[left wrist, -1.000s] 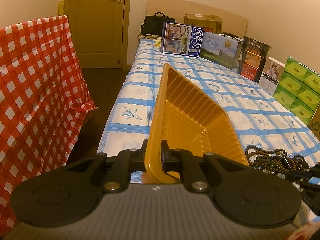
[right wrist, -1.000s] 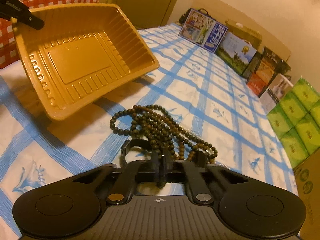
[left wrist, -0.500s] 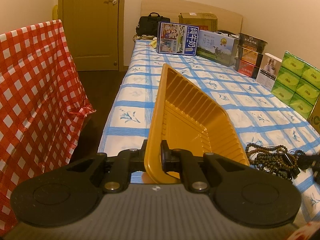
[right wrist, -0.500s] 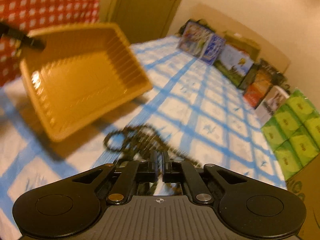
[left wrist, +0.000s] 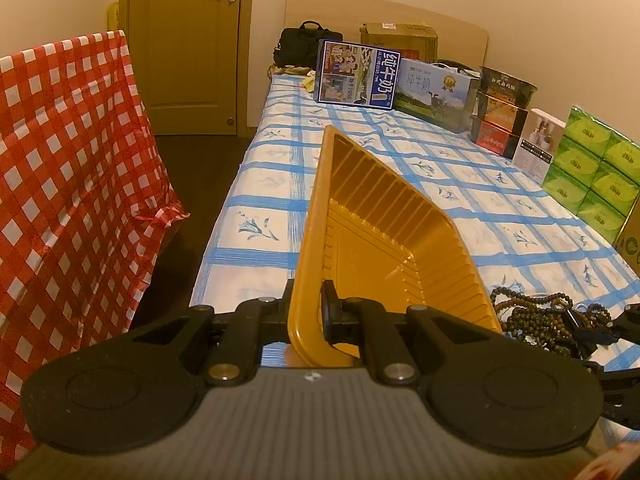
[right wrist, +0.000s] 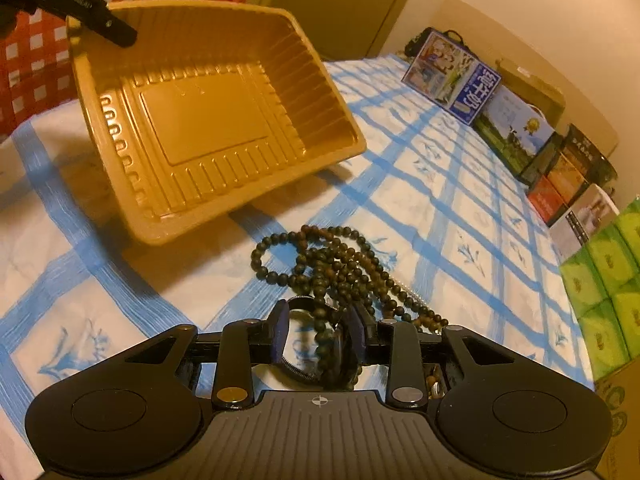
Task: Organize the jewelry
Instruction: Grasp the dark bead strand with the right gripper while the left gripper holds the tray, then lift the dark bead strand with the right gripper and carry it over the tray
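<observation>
**Jaws: left clamps tray rim, right part-open over beads**

Left jaws pinched tight on the near rim of the tray (left wrist: pixel 384 240); left gripper (left wrist: pixel 306 312) holds it tipped up on edge, open side facing right toward the beads. Right-wrist view shows the tray (right wrist: pixel 208 120) tilted, its low edge down on the bed, empty inside, with a left finger (right wrist: pixel 96 24) on its top-left rim.

Right jaws have just been opening and now stand at a narrow gap. Right gripper (right wrist: pixel 320 334) sits low over the near end of the jewelry pile. Between the jaws: a dark ring-shaped piece, maybe a bangle (right wrist: pixel 308 344), and a strand of beads; pads do not look pressed on either.

Beads (right wrist: pixel 336 268) lie in a tangled heap of dark strands on the bed (right wrist: pixel 460 216), just near-right of the tray's low edge, not in it. Left-wrist view shows the same beads (left wrist: pixel 536 316) right of the tray, with the right gripper's tips at their right end.

Bed has a blue-check sheet. Boxes (left wrist: pixel 360 72) line its far and right edges. Red-check cloth (left wrist: pixel 60 184) hangs at left, door (left wrist: pixel 188 40) at far left.
</observation>
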Available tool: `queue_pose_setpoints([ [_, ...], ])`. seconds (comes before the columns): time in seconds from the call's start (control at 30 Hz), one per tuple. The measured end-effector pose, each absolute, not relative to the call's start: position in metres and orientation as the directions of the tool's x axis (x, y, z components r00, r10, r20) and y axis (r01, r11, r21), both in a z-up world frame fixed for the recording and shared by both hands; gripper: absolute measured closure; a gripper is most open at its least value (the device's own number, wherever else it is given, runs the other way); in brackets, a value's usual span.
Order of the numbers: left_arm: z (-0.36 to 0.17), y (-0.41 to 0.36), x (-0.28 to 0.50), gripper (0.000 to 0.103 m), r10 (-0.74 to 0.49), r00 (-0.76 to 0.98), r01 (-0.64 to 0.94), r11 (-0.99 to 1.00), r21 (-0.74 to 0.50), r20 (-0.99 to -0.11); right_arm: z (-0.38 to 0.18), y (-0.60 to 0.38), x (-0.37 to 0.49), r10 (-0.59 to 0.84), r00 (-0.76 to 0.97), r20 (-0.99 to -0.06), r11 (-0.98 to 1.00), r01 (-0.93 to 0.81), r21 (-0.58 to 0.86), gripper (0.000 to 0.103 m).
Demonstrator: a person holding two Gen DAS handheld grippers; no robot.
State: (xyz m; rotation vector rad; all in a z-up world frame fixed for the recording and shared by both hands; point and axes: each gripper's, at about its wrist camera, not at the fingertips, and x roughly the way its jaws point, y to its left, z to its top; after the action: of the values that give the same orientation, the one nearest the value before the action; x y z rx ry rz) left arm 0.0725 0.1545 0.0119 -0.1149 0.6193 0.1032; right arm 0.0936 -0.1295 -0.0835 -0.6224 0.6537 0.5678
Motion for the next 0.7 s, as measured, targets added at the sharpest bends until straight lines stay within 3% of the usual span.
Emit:
queue_pose_setpoints([
  [0.17,0.012,0.153,0.072,0.093,0.061,0.809,-0.132,0.988,-0.08,-0.584,-0.091,-0.119,0.098,0.254,0.646,-0.72,0.635,-0.673,-0.38,0.072],
  [0.27,0.012,0.153,0.072,0.093,0.061,0.809,-0.133,0.988,-0.082,-0.584,-0.089,-0.115,0.1,0.263,0.625,-0.735,0.63,-0.688,-0.36,0.082],
  [0.57,0.013,0.153,0.072,0.093,0.061,0.809,-0.135,0.987,-0.084,-0.584,-0.103,-0.119,0.115,0.175,0.584,-0.793,0.686,-0.65,-0.327,0.082],
  [0.63,0.013,0.152,0.072,0.093,0.061,0.809,-0.133,0.988,-0.081,-0.584,-0.105,-0.12,0.117,0.179,0.588,-0.789,0.692,-0.645,-0.324,0.087],
  [0.67,0.013,0.153,0.072,0.093,0.061,0.809,-0.132,0.988,-0.081,-0.584,-0.105,-0.121,0.118,0.177,0.591,-0.787,0.693,-0.643,-0.327,0.096],
  [0.7,0.013,0.153,0.072,0.093,0.06,0.809,-0.131,0.988,-0.08,-0.584,-0.105,-0.122,0.118,0.181,0.594,-0.784,0.694,-0.642,-0.326,0.096],
])
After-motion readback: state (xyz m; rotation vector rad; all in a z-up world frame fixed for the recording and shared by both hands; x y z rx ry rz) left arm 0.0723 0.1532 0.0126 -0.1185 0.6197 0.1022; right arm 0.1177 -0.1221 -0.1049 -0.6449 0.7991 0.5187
